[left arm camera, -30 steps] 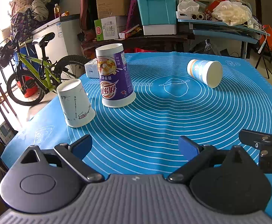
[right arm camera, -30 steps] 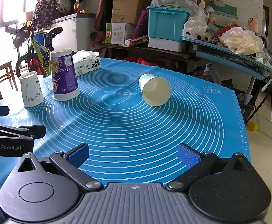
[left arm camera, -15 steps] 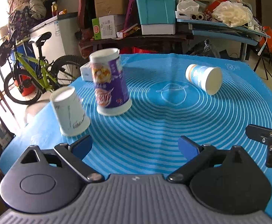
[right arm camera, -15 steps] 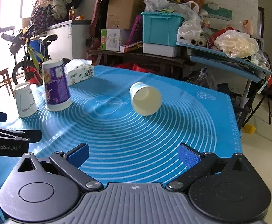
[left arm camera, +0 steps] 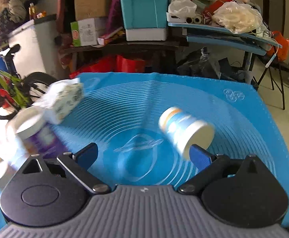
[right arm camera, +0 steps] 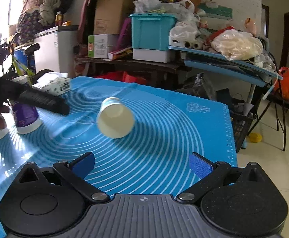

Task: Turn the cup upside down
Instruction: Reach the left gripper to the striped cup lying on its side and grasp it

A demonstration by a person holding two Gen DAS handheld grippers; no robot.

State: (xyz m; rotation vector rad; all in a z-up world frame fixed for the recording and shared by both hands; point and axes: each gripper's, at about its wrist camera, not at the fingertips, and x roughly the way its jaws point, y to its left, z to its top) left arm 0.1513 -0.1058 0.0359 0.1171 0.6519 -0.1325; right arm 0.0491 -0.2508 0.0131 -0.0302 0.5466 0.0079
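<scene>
On the blue mat (left arm camera: 233,119), the cup (left arm camera: 186,131) (lying sideways) touches the left claw (left arm camera: 142,154).

Nothing legible here — print on the purple cup (right arm camera: 25,115), tissue box (right arm camera: 59,85) and green-white carton (right arm camera: 98,46) is all blurred.

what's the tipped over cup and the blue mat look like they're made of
Tipped cup: likely paper, matte cream inside, printed blue-and-white wall, thin rolled rim. Blue mat: probably silicone or soft plastic, slightly glossy, printed white rings, a crease running toward its far edge.
</scene>
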